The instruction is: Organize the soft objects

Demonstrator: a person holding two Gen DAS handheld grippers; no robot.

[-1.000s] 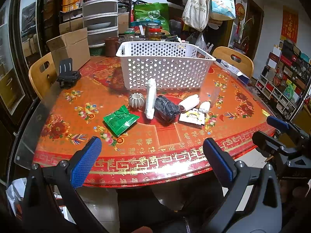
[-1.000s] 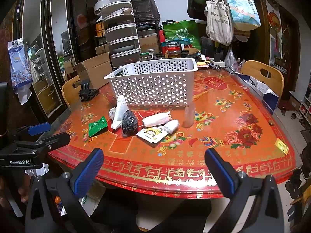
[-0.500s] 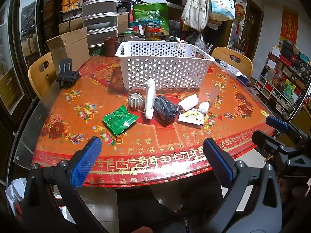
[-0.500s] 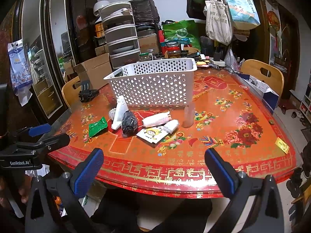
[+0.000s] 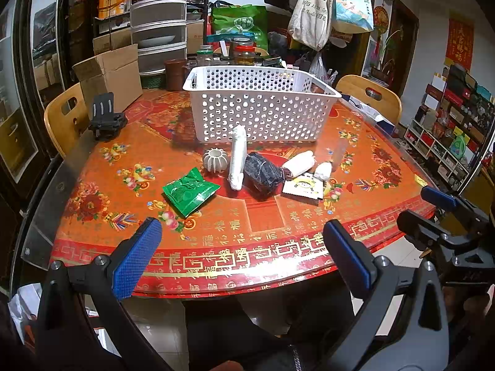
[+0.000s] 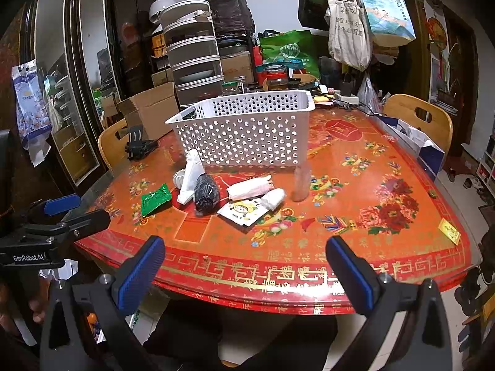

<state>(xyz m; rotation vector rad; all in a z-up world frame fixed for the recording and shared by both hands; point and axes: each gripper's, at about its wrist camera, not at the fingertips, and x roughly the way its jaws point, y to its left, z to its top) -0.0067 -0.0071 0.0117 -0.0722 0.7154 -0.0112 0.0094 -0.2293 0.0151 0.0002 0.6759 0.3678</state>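
Both grippers are held off the near edge of the round red table with gold and floral print (image 5: pixel 102 185), clear of every item. The left gripper (image 5: pixel 241 253) has its blue-padded jaws spread wide apart with nothing between them; the right gripper (image 6: pixel 247 266) is likewise spread wide and holds nothing. The white perforated plastic basket (image 5: pixel 263 114) stands upright toward the far side of the table. The soft items lie in a loose cluster on the tabletop just in front of it, all outside it. The green foil packet (image 5: pixel 188 193) lies flat at the left of the group, apart from the rest. The ribbed white round ornament (image 5: pixel 215 160) sits beside the long white rolled cloth (image 5: pixel 237 157), whose far end reaches up against the basket wall. The dark bundled fabric roll (image 5: pixel 263 171) lies touching that white roll on its right. Next come a shorter white roll (image 5: pixel 298 164) and a small white bundle (image 5: pixel 323 170), close together. The flat white sachet with a yellow cartoon print (image 5: pixel 304 187) lies just in front of them. A translucent small bottle (image 6: pixel 301 184) stands upright to the right of the cluster. A black folding stand (image 5: pixel 106 117) sits near the left rim.
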